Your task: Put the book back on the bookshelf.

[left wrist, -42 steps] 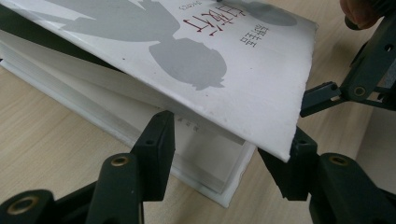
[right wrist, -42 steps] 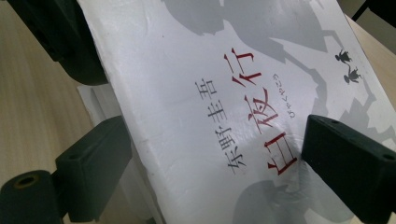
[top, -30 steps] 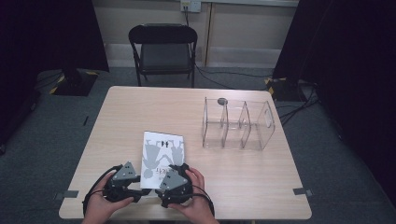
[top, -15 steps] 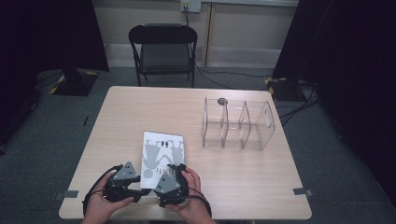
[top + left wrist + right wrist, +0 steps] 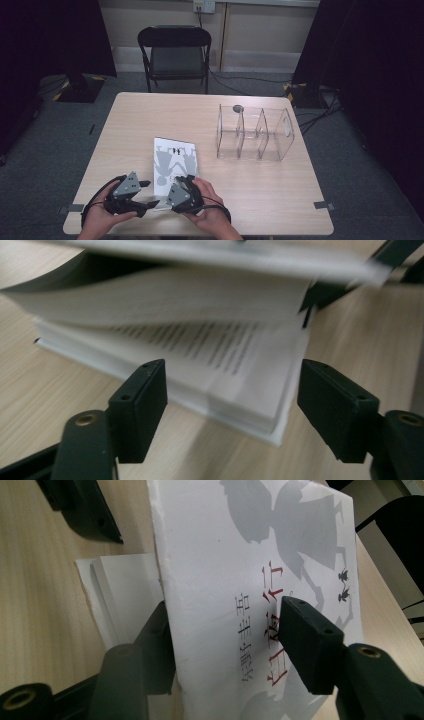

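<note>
Step in hand: opening the white paperback book (image 5: 174,165) at the table's (image 5: 260,200) near edge. Right gripper (image 5: 227,630), jaws just closing, clamps the lifted cover; left gripper (image 5: 230,400), jaws just widening, straddles the pages unclamped. Next: swing cover fully over.

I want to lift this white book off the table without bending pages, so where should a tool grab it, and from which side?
Probably the near edge of the book, approached from the person's side. There its cover and top pages are raised off the lower page block, leaving a gap for one jaw beneath and one above.
</note>
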The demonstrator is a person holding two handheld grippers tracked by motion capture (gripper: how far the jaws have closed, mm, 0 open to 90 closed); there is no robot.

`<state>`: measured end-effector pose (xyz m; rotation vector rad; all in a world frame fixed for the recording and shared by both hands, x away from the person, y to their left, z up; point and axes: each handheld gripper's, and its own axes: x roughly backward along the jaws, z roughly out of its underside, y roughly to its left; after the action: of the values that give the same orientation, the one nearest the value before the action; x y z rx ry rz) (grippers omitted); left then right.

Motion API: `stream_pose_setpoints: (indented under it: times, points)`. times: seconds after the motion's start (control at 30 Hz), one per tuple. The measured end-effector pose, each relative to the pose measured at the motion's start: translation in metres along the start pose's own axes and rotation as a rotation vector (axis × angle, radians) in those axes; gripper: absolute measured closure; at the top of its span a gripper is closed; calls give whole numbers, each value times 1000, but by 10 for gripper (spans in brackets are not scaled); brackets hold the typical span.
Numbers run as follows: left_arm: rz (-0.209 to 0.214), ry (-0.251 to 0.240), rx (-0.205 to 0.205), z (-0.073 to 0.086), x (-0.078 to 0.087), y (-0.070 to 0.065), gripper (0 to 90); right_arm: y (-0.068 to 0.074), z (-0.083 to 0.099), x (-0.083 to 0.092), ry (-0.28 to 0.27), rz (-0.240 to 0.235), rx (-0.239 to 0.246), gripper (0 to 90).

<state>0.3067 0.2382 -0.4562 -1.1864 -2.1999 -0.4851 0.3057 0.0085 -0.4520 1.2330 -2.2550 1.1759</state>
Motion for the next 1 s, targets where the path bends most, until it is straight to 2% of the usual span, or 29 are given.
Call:
stream_pose_setpoints:
  times: [0.07, 0.27, 0.33, 0.37, 0.4, 0.6, 0.7, 0.87, 0.9, 1.0]
  points:
    - [-7, 7, 2, 6, 1, 5, 263, -4, -2, 2, 17, -11, 15, 462]
    - [-2, 31, 17, 17, -2, 14, 238, -21, -11, 12, 26, -24, -5, 509]
    - [-11, 47, 13, 19, -4, 16, 237, -26, -14, 15, 30, -26, -12, 520]
    - [-2, 63, 17, 22, -6, 17, 236, -28, -15, 16, 35, -33, -15, 521]
    - [-12, 77, 6, 23, -7, 17, 233, -31, -16, 17, 41, -39, -14, 527]
    - [-2, 95, 10, 25, -15, 17, 233, -39, -20, 21, 56, -50, -17, 537]
    - [-2, 111, 3, 25, -24, 16, 233, -42, -22, 22, 65, -59, -23, 538]
    - [5, 89, 20, 20, -34, 16, 216, -49, -25, 25, 73, -73, -46, 547]
    - [1, 79, 29, 19, -37, 15, 206, -49, -26, 26, 74, -76, -50, 548]
    - [-18, 74, 23, 16, -41, 14, 191, -53, -28, 29, 79, -85, -52, 554]
